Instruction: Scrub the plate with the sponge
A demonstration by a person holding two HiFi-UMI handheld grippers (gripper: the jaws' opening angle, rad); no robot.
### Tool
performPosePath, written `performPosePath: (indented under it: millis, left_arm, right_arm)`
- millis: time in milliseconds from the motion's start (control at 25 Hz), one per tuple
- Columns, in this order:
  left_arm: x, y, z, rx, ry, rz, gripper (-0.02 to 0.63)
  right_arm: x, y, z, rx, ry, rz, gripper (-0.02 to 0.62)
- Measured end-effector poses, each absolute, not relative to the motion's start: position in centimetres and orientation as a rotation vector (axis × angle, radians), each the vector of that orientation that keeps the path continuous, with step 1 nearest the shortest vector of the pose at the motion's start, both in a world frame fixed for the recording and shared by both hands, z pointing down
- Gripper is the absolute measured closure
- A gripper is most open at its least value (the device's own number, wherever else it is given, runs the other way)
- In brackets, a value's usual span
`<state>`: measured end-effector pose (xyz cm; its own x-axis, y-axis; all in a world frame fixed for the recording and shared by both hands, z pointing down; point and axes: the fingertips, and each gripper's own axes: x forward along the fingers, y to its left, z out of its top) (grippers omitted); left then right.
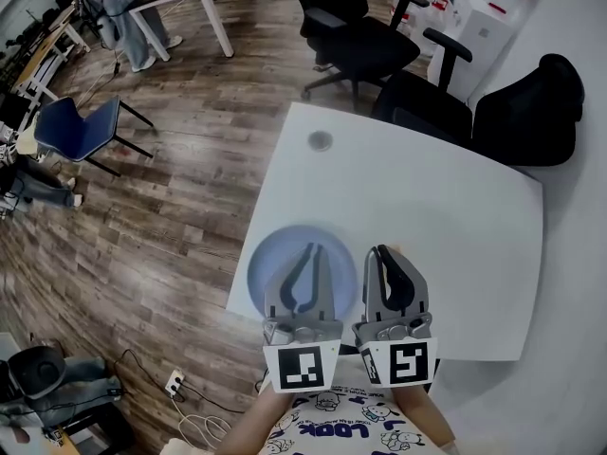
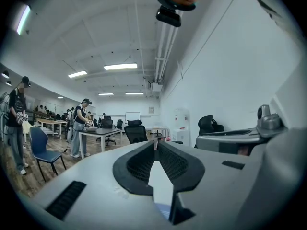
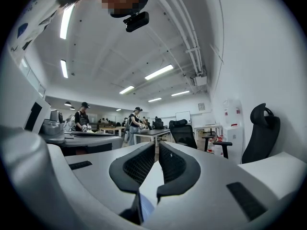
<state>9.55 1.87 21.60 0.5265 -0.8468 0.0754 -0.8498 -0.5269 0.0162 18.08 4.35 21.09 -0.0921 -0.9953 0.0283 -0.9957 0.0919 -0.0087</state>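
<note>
Plate (image 1: 264,259) at the near left edge of the desk (image 1: 427,207), both grippers closed on nothing.
The plate is partly covered by the left gripper (image 1: 309,248); the right gripper (image 1: 379,250) is held just beside it. No sponge can be made out, so a scrub ahead and a scrub ended are fitted equally. In any scrub, the rim is best pinned and the sponge pressed flat.

Floor: brown wood planks (image 1: 171,188) are filling the left of the frame.
Surface: a white surface (image 1: 455,207) is taking up the centre right.
Chairs: black office chairs (image 1: 351,36) are standing along its upper edge; a blue chair (image 1: 81,129) is sitting at the left.
Wall: a white wall (image 1: 583,45) is closing the upper right.
Light: ceiling strip lights (image 2: 120,66) are glowing.
</note>
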Motion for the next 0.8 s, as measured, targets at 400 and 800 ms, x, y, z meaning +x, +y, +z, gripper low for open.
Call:
performPosePath:
  millis: [400, 800]
  left_arm:
    - [9.47, 1.9, 21.54, 2.714, -1.484, 0.106, 0.571]
    - [9.58, 1.85, 21.22, 2.722, -1.475, 0.098, 0.571]
  right_arm:
    - [18.47, 4.45, 21.01, 2.145, -2.268, 0.047, 0.555]
    - [18.36, 4.71, 20.77, 2.151, -2.25, 0.043, 0.555]
